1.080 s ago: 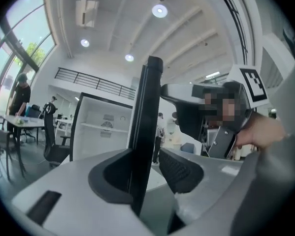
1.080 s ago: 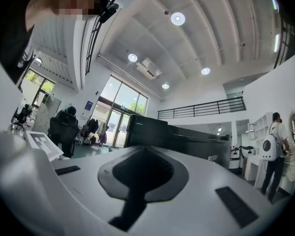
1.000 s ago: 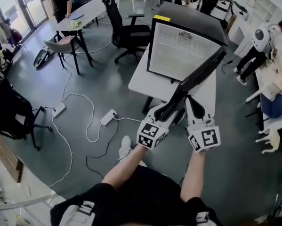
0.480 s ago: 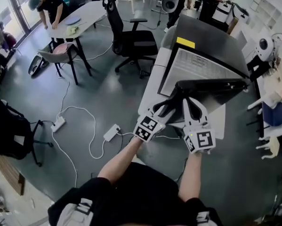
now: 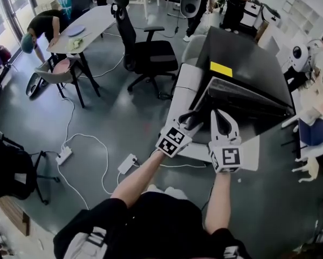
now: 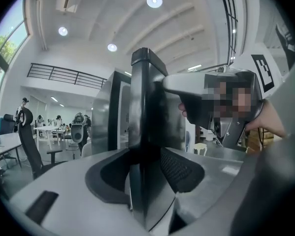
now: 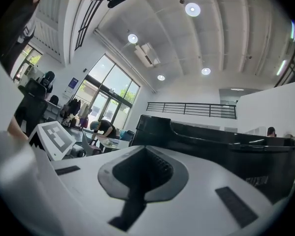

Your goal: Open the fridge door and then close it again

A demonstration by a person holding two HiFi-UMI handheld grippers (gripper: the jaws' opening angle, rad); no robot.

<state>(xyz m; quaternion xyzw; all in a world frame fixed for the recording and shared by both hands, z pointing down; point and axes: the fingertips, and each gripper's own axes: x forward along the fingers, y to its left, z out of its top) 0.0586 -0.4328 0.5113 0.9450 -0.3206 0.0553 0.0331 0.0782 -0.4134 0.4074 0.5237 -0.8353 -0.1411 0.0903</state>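
Note:
A black mini fridge [image 5: 251, 62] with a yellow sticker stands on a white table [image 5: 183, 88]. Its door [image 5: 242, 97] is swung almost onto the body, a narrow gap still showing. My left gripper [image 5: 190, 121] has the door's free edge [image 6: 146, 132] between its jaws; both pads still appear to touch it while the jaws are opening. My right gripper [image 5: 224, 124] is shut with nothing in it, its tips by the door front just right of the left one. In the right gripper view the fridge [image 7: 226, 141] fills the right side.
A black office chair [image 5: 145, 47] stands left of the table. A person [image 5: 42, 26] bends over a grey table at far left. Cables and power strips [image 5: 126, 163] lie on the floor. More people and white furniture [image 5: 309, 55] are at the right.
The door has swung from wide open to nearly against the fridge. Both grippers travelled with it toward the fridge body, staying side by side.

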